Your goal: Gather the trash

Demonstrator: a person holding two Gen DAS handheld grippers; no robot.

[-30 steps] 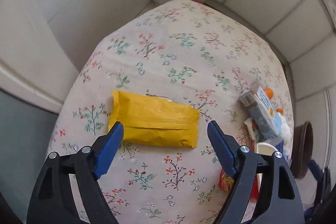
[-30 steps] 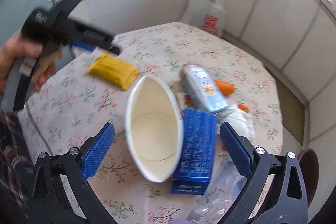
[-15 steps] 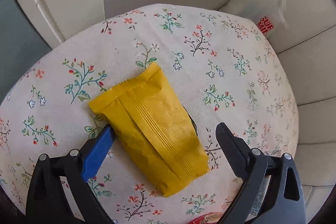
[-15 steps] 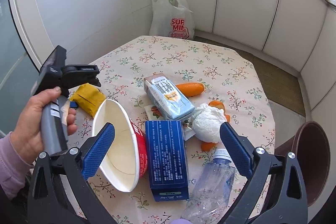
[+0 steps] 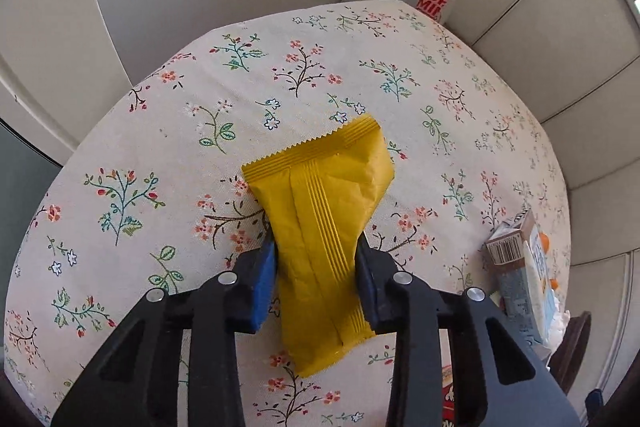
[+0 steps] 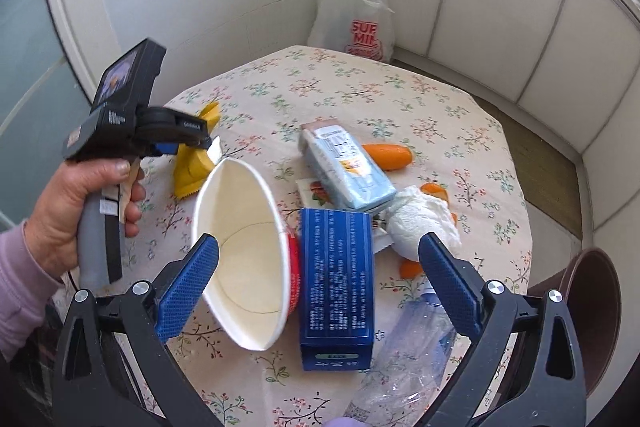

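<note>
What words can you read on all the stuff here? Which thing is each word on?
"SUF MIN", red letters cut off by a fold, on the white plastic bag behind the table.
Blue box: lines of white print, too small to read.
Light blue carton: label and barcode, too blurred.
Yellow wrapper: no words showing.

bare tablecloth (image 5: 132,155) around yellow wrapper (image 5: 320,211), trash heap (cup (image 6: 244,259), cartons) crowding right

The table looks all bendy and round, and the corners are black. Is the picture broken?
Not broken: in both wrist views the fisheye lens bulges the table and curves the wall lines, with dark corners; the left view shows the yellow wrapper sharply; the right view glares white by the window.
</note>
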